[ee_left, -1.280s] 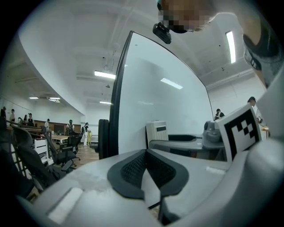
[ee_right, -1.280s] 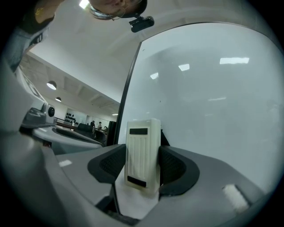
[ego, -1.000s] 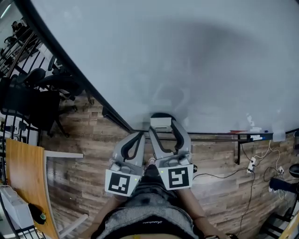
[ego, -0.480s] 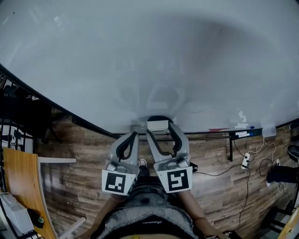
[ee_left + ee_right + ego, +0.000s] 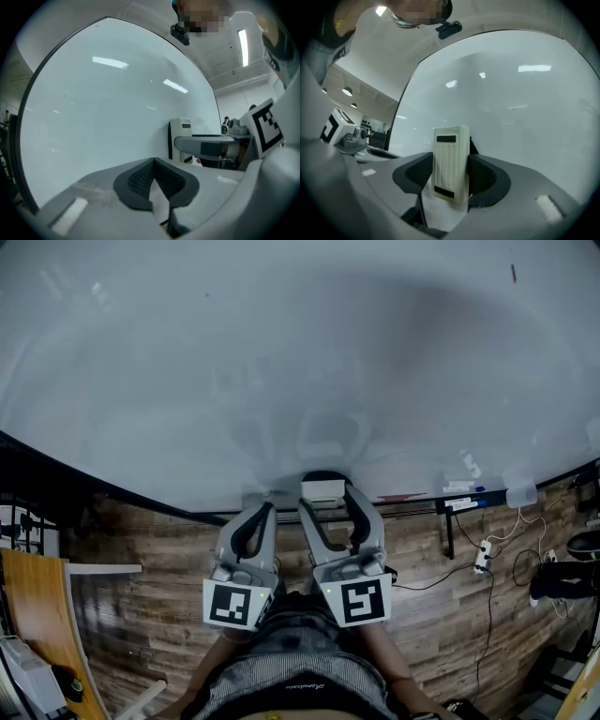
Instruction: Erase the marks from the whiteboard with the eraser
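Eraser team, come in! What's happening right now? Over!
Right gripper shut on eraser, low by the whiteboard. Left gripper shut, empty. Small red mark top right in head view. Nothing in the way. Over.

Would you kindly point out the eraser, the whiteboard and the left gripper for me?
eraser (image 5: 451,164): right gripper view, middle of its ribbed cream face.
whiteboard (image 5: 281,381): head view, bare middle of the board.
left gripper (image 5: 153,168): left gripper view, where its shut pads meet.
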Motion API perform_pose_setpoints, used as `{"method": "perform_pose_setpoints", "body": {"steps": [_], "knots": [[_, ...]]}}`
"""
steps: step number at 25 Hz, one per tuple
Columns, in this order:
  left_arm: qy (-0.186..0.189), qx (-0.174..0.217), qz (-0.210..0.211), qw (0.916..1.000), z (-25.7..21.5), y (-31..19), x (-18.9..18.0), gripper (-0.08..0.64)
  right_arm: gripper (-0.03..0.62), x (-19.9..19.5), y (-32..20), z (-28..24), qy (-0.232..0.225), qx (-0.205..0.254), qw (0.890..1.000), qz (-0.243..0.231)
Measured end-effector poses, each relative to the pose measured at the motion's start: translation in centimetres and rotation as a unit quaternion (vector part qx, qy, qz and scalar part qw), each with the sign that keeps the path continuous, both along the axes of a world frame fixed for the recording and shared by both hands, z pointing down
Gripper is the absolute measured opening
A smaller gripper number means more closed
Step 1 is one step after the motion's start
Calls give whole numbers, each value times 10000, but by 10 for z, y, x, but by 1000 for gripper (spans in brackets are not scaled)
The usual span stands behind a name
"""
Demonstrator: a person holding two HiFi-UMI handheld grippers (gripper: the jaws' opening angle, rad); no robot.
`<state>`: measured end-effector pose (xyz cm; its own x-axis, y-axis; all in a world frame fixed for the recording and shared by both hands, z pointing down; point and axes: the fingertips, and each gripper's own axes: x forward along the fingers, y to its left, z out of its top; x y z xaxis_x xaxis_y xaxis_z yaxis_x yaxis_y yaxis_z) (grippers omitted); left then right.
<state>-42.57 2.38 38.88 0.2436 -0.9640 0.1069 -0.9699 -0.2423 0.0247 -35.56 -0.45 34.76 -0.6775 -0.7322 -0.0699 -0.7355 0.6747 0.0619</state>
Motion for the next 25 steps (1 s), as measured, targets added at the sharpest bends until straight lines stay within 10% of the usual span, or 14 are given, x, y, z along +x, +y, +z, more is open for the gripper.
{"method": "perform_pose_setpoints", "body": {"steps": [7, 25], "knots": [[67, -5, -104, 9999, 0, -14, 63, 3, 242, 57, -15, -1, 90, 32, 9998, -180], [181, 16, -62, 9998, -1, -5, 69, 3, 241, 64, -19, 1, 181, -56, 9998, -74]]}}
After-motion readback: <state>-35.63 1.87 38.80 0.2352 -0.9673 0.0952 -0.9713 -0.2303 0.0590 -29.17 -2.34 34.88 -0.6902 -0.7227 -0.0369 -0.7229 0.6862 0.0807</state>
